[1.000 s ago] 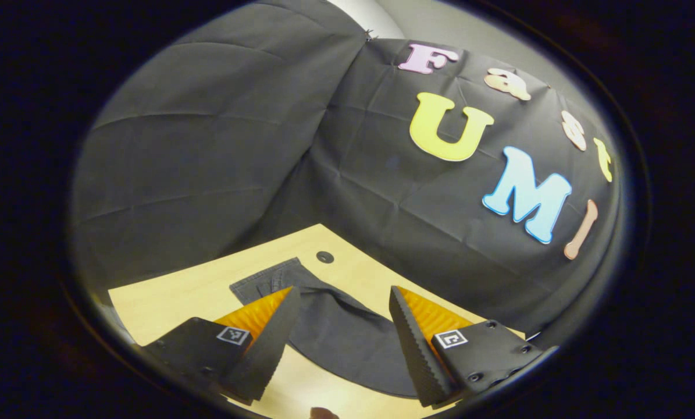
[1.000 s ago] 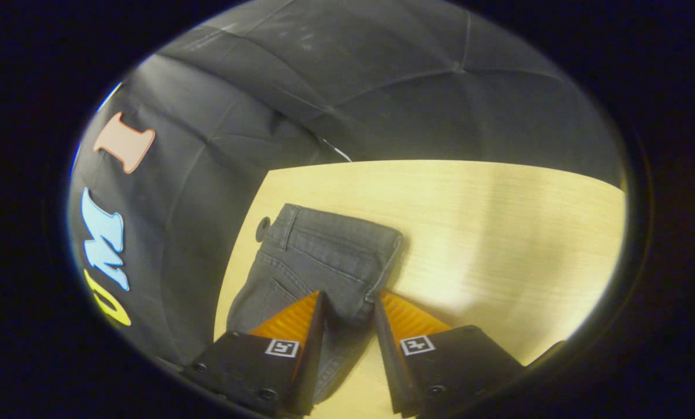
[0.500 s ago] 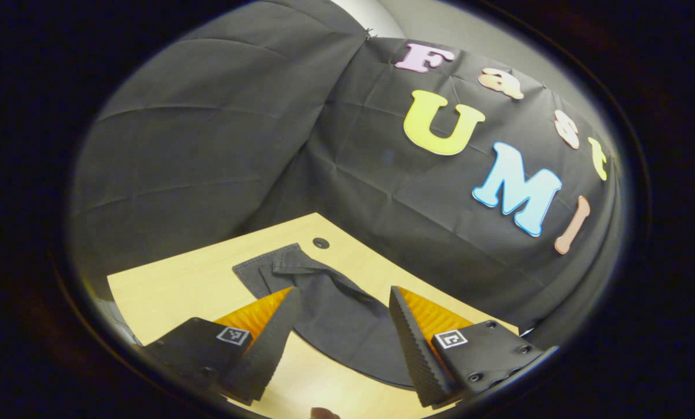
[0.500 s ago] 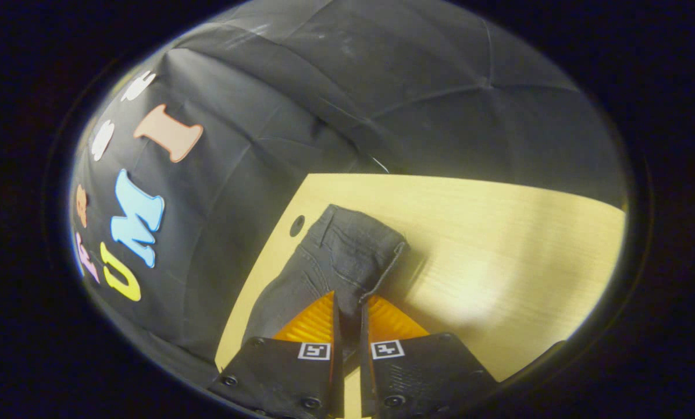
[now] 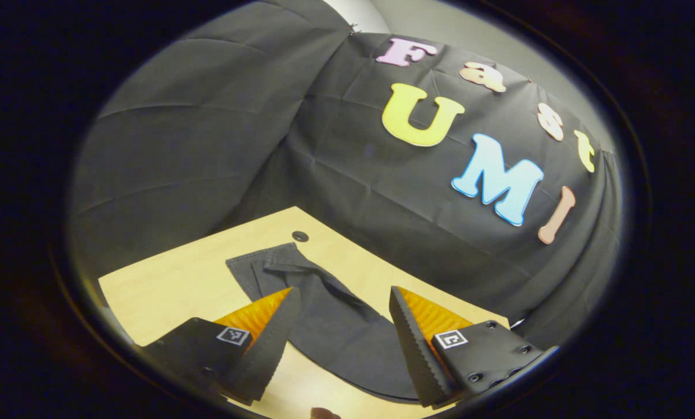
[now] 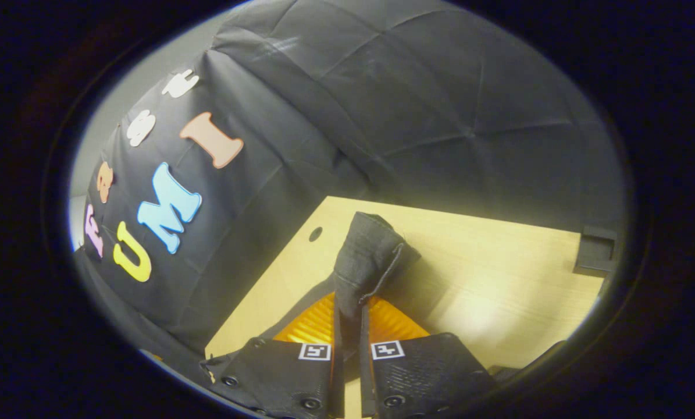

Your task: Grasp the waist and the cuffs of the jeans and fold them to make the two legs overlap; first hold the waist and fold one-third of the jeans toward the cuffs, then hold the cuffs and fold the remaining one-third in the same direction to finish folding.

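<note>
**Right tool clamped on the jeans, left tool spread above them**

The dark grey jeans (image 5: 330,326) lie on the pale wooden bench (image 5: 167,285), near the corner by the booth's black cloth wall (image 5: 207,134). In the left gripper view the denim spreads flat across the bench, with a stitched hem end (image 5: 266,262) towards the far corner and a long fold ridge running back from it. A small round hole (image 5: 300,236) in the bench top sits just beyond that end.

In the right gripper view a bunched end of the jeans (image 6: 367,262) stands up off the bench as a narrow, rumpled column with a stitched edge down its right side. The right tool (image 6: 347,317) has its two fingers drawn close together with this denim pinched between them, both pressing on the cloth.

The left tool (image 5: 344,308) has its fingers wide apart, with the flat part of the jeans showing between them; whether its tips touch the denim cannot be told.

A dark block (image 6: 596,250) sits at the bench's far right edge in the right gripper view.
</note>
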`<state>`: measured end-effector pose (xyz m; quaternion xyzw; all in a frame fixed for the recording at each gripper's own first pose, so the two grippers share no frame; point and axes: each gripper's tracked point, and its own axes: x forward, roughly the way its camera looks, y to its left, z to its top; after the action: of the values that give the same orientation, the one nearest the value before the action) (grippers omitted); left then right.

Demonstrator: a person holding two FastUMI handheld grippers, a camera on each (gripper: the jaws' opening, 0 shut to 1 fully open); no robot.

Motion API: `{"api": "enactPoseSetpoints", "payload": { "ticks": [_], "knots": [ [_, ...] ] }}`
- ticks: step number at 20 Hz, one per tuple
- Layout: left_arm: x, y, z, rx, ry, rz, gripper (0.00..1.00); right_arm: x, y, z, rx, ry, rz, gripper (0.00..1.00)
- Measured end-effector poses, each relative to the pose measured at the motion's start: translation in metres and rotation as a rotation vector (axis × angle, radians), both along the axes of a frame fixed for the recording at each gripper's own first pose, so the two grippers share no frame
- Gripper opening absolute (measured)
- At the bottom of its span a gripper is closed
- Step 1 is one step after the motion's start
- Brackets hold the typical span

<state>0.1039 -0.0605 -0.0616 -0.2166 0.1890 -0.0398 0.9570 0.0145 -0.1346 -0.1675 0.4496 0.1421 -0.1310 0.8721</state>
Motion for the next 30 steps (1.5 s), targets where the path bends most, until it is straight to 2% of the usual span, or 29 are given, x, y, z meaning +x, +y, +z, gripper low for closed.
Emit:
{"api": "enactPoseSetpoints", "payload": {
  "ticks": [4, 7, 9, 13, 15, 16, 17, 22, 25, 30],
  "knots": [
    [0.004, -0.009, 0.002, 0.003, -0.01, -0.07, 0.99, -0.011, 0.02, 0.066, -0.12, -0.136, -0.048, 0.1],
    [0.01, -0.008, 0.006, 0.0, -0.018, -0.115, 0.99, -0.011, 0.067, 0.115, -0.279, -0.236, -0.031, 0.1],
    [0.014, -0.003, 0.006, 0.005, -0.025, -0.135, 0.99, -0.01, 0.105, 0.135, -0.409, -0.289, 0.014, 0.1],
    [0.016, 0.008, 0.008, -0.026, -0.038, -0.162, 1.0, 0.02, 0.195, 0.16, -0.646, -0.381, 0.144, 0.1],
    [0.013, 0.014, 0.004, -0.045, -0.027, -0.17, 0.99, 0.036, 0.244, 0.158, -0.72, -0.413, 0.245, 0.1],
    [0.012, 0.02, 0.002, -0.054, -0.02, -0.165, 0.99, 0.041, 0.268, 0.152, -0.751, -0.42, 0.306, 0.06],
    [0.01, 0.025, 0.0, -0.064, -0.015, -0.162, 1.0, 0.044, 0.291, 0.143, -0.778, -0.425, 0.367, 0.11],
    [0.0, 0.058, -0.01, -0.114, 0.026, -0.114, 1.0, 0.061, 0.399, 0.078, -0.895, -0.383, 0.681, 0.12],
    [-0.005, 0.078, -0.017, -0.135, 0.045, -0.069, 1.0, 0.062, 0.432, 0.039, -0.97, -0.332, 0.82, 0.1],
    [-0.013, 0.105, -0.028, -0.152, 0.074, -0.008, 0.99, 0.058, 0.457, 0.007, -0.976, -0.266, 0.941, 0.23]
  ]
}}
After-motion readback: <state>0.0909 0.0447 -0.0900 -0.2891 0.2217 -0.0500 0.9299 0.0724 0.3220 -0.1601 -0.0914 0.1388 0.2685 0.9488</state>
